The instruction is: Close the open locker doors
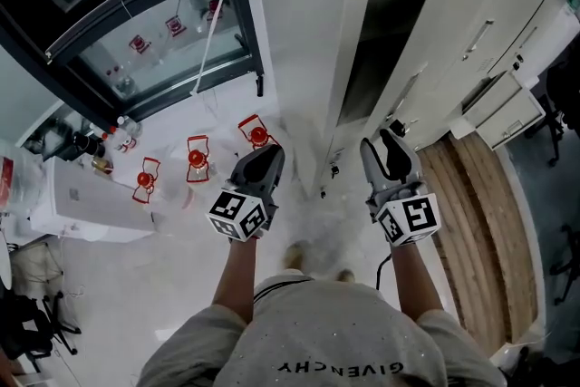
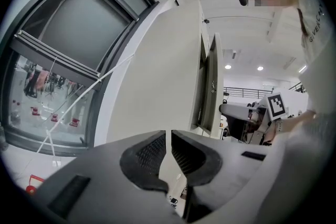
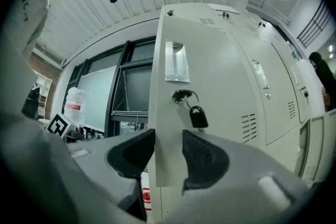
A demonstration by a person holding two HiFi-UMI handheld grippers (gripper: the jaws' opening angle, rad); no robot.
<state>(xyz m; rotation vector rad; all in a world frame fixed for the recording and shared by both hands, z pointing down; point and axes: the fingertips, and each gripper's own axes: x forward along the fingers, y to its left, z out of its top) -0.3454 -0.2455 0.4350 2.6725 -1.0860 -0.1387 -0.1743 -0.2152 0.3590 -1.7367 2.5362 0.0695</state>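
Note:
A bank of pale lockers (image 1: 480, 41) runs along the upper right of the head view, with one dark open compartment (image 1: 399, 32). My right gripper (image 1: 388, 145) is held up just before it. In the right gripper view the open door (image 3: 210, 92) fills the middle, showing a recessed handle (image 3: 177, 63) and a key with a black fob (image 3: 198, 117). My right gripper (image 3: 169, 157) has a clear gap between its pads, and the door's face shows through it. My left gripper (image 1: 263, 160) points at the lockers' blank side wall (image 2: 152, 76). Its jaws (image 2: 169, 157) stand almost together, holding nothing.
A dark-framed window (image 1: 154, 14) lies to the left, with several red-framed items (image 1: 197, 160) on the floor below it. A white cabinet (image 1: 91, 199) stands at the far left. Wood-look flooring (image 1: 476, 213) runs in front of the lockers.

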